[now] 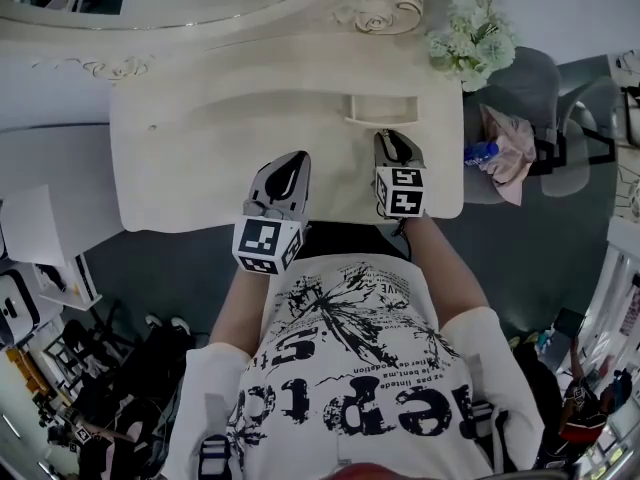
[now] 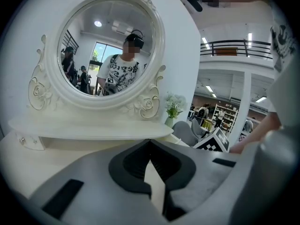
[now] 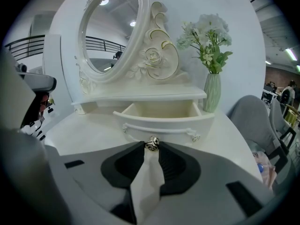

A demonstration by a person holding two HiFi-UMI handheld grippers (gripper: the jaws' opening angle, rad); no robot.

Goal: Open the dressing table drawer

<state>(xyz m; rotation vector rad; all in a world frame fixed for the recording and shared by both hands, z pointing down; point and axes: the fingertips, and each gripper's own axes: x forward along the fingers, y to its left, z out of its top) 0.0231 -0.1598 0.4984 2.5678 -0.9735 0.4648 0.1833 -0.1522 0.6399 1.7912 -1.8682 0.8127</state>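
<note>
Drawer [image 3: 161,118] stands part-open at the rear edge of the tabletop [image 3: 84,130]. Right gripper [image 1: 393,140] pinches its knob [image 3: 151,143]. Left gripper [image 2: 150,142] is closed and empty. Risks: the small knob could slip from the jaws, or an overpull could drop the drawer.

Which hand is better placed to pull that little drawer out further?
Right. The right gripper grips the drawer knob, the drawer partly out; the left gripper, shut and empty, hangs over the tabletop.

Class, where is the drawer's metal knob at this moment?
In the right gripper view, the knob sits at the middle of the open drawer front, pinched between the tips of the right claw.
</note>
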